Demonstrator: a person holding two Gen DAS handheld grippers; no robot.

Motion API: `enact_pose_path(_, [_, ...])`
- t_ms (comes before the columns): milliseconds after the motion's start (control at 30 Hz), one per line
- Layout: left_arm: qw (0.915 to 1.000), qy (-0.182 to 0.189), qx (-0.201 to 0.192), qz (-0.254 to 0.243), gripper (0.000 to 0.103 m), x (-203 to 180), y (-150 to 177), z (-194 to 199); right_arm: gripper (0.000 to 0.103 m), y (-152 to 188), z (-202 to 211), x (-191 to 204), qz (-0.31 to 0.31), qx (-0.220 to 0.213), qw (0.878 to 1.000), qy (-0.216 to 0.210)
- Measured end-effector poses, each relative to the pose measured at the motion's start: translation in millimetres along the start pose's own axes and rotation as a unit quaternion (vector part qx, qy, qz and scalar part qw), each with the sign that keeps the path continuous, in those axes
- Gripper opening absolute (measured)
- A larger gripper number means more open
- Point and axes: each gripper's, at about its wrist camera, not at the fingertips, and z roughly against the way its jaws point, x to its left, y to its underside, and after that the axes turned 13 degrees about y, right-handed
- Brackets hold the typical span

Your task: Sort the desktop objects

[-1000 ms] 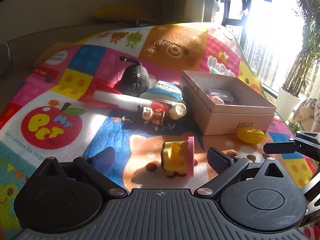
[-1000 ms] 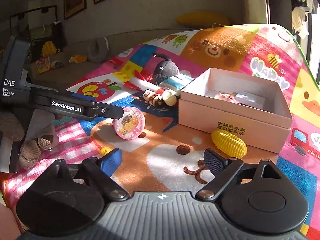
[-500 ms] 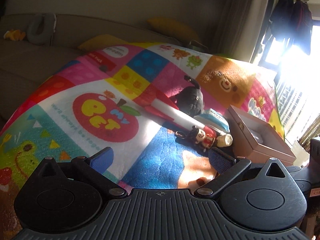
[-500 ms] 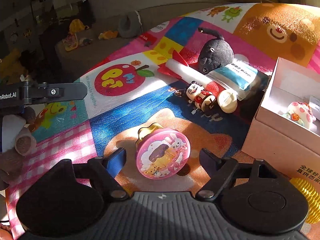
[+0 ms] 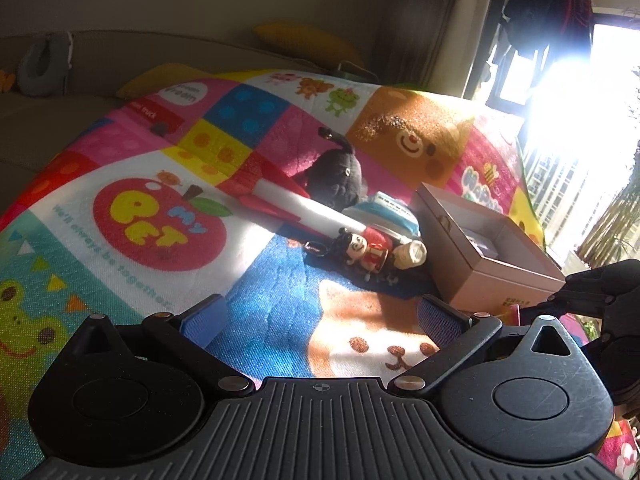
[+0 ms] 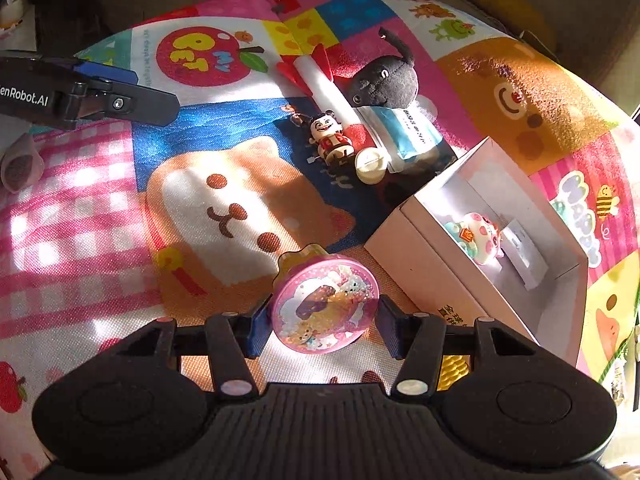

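Here, closest in the right wrist view, the right gripper (image 6: 325, 326) has its blue pads on either side of the pink round toy (image 6: 325, 307), narrowed to about the disc's width; whether the pads already press on it I cannot tell, though the toy sits squarely between them, its yellow base toward the mat (image 6: 100, 240). Just beyond and to the right stands the open pink box (image 6: 472, 292), with a small pastel figurine (image 6: 478, 238) and a white item already inside; a yellow ridged toy (image 6: 454, 366) peeks out under the right finger, beside the box wall. Farther on lie the little red doll (image 6: 332, 136), a cream cap (image 6: 372, 164), a blue-and-white packet (image 6: 412, 132), a white tube (image 6: 324, 84) and a black plush (image 6: 384, 80), clustered and partly touching. The left gripper (image 5: 320, 320) hangs spread wide and empty above the mat, well short of that cluster.

The step in hand looks like securing the pink toy for the box; the next move likely calls for a firm squeeze, a lift high enough to pass the near wall, then a release over the bare floor beside the figurine; the smooth disc could slip or swivel if held too lightly.
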Motion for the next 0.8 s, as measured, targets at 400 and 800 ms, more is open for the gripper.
enact_pose_path(400, [0.9998,0.007,0.018,-0.01,0.103,-6.2,6.6,-4.2,0.083,4.1,26.4,-2.6,-0.041,-0.085,0.996,0.0])
enact_pose_path(800, [0.9859,0.037,0.081,-0.142,0.103,-80.5,24.2,-54.6,0.095,106.6,17.6,-46.9,-0.215,-0.054,0.972,0.081])
